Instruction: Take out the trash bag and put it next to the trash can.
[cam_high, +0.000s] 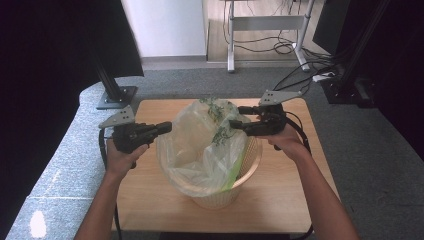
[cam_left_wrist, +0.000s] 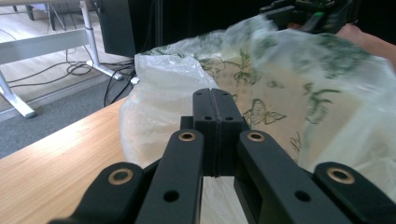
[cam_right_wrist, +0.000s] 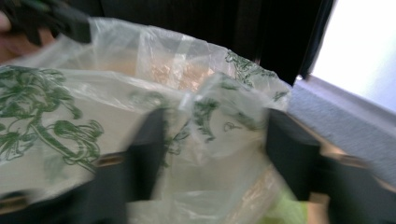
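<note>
While the basket (cam_high: 227, 192) stands near the middle of the table (cam_high: 280, 210), the plastic bag (cam_high: 205, 145) is seen billowing out of it, its mouth not yet folded down over the rim. Nearest the basket's left side, the left gripper (cam_high: 165, 128) is held with its jaws pressed together, level and pointing across at the bag; whether a fold of film is pinched between them cannot be told, since in the left gripper view the bag (cam_left_wrist: 289, 98) lies just beyond the closed tips (cam_left_wrist: 215, 100). On the basket's far right side, the right gripper (cam_high: 239, 118) is shown with jaws spread, and a crumpled edge of the bag (cam_right_wrist: 210, 116) lies between them, not pressed. That loose edge is judged to be what the coming move turns on, and the right hand (cam_high: 286, 141) is the nearer one. Behind the basket, the bag's far edge is hidden by its own folds. Motion blur leaves the right gripper view's jaws indistinct.
</note>
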